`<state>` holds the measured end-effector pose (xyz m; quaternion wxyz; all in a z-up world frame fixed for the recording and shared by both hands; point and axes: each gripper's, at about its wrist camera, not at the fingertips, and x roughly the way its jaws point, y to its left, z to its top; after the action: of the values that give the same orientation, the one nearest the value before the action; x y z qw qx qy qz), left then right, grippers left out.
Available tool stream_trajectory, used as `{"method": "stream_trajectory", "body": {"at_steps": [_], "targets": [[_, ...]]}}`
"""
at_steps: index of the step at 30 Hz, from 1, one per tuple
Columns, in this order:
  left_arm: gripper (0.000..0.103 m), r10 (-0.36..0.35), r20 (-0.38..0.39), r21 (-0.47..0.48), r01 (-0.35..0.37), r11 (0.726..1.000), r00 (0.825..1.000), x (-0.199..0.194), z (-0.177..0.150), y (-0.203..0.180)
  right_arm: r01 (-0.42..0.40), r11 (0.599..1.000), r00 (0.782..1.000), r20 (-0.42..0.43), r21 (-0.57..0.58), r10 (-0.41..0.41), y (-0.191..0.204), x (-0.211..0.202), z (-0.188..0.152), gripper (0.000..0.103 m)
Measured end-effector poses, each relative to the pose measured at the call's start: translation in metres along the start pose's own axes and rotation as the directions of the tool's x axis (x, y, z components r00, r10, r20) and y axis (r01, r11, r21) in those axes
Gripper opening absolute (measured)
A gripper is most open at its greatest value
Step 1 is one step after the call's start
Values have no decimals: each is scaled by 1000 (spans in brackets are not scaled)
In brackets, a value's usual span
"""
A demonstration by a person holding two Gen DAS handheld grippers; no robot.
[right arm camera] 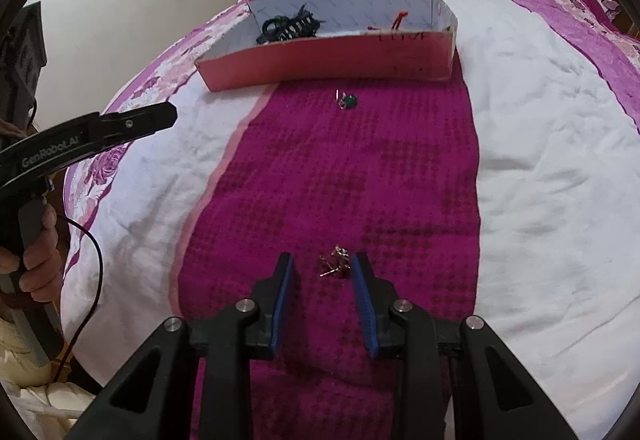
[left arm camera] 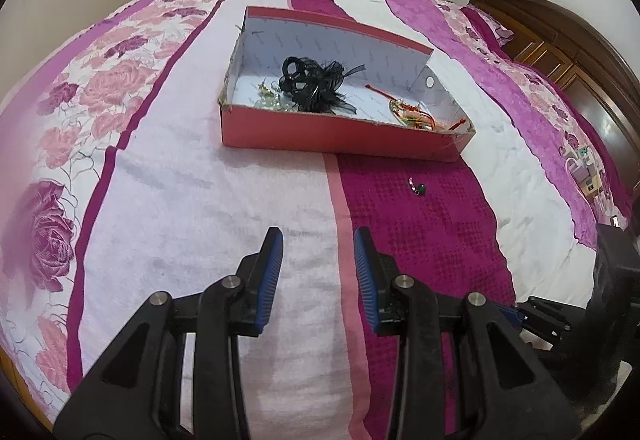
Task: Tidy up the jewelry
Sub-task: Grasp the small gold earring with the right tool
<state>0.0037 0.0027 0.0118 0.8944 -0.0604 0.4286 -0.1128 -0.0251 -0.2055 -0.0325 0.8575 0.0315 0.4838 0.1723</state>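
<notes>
Jewelry is lying partly in the box (left arm camera: 340,132) on the bed (right arm camera: 540,160), partly loose. Both tongs, left (left arm camera: 319,240) and right (right arm camera: 322,264), are gaping apart, gripping nothing. Right tongs are straddling the tangled earrings (right arm camera: 335,264); closing could snag the cover or miss thin wires. A green earring (right arm camera: 349,101) is sitting near the box. Box contents are looking hard to identify.
</notes>
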Motion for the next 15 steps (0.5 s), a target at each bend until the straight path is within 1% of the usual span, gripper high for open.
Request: {"method": "stream_trajectory", "body": {"at_steps": [2,4,6,12,15], "targets": [[28,1,-3,-2,-1,1000,1000,1,-1,1,1,1000,1000,-3,-3,-1,0,4,0,33],[28,2,-6,-2,-2,1000,1000,2,-1,1,4,1000,1000,-2,-7,-4,-1,6,1,30],[28,2,-8,-4,-2,1000,1000,3,-1,2,6,1000,1000,2,-5,-6,-2,8,1,18],[28,-8,-13,0,8,1000,1000,6,0,0,-17,1000,1000,23,4,17,-5,4,2,17],[28,-14,-17,8,14,1000,1000,9,1,-3,-19,1000,998,60,-9,19,-4,-5,6,17]]}}
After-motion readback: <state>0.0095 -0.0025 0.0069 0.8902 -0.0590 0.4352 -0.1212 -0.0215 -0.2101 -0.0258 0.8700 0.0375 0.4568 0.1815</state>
